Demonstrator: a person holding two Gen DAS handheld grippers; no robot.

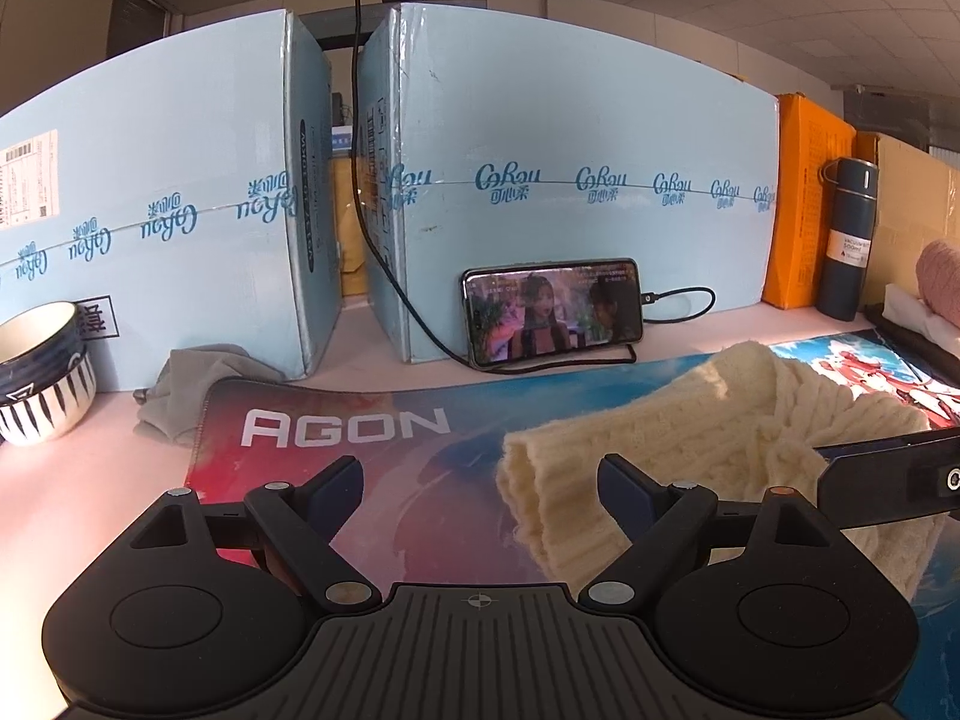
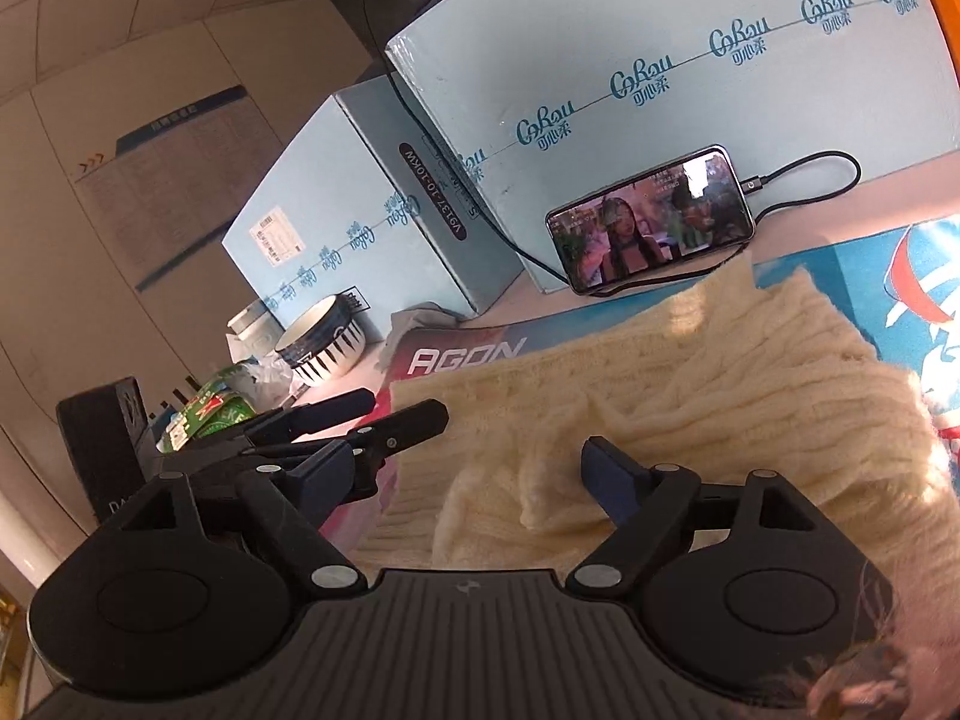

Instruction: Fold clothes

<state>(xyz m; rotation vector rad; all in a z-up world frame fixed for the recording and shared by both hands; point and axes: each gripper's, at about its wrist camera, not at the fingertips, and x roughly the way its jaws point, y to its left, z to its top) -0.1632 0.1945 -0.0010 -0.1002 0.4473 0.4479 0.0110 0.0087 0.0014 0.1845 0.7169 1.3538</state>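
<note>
The cream cable-knit sweater (image 2: 690, 372) lies bunched on the printed gaming mat (image 1: 372, 420) that covers the pink worktop (image 1: 78, 480). From the left tool (image 1: 480, 480) the garment sits ahead and to the right, its ribbed cuff end (image 1: 540, 480) reaching in between the spread fingers but gripped by neither. From the right tool (image 2: 465, 462) the knit fills the space directly ahead and beneath, and its fingers likewise stand apart with nothing clamped. The garment's long axis appears to run from the cuff near the left tool away to the right and rearward. Judgement: the right tool is the nearer to the main body; the left is the nearer to the cuff. Beyond both tools a black smartphone (image 1: 552, 312) leans against pale blue cardboard cartons (image 1: 570, 138); a striped ceramic bowl (image 1: 42, 378) stands far left.
</note>
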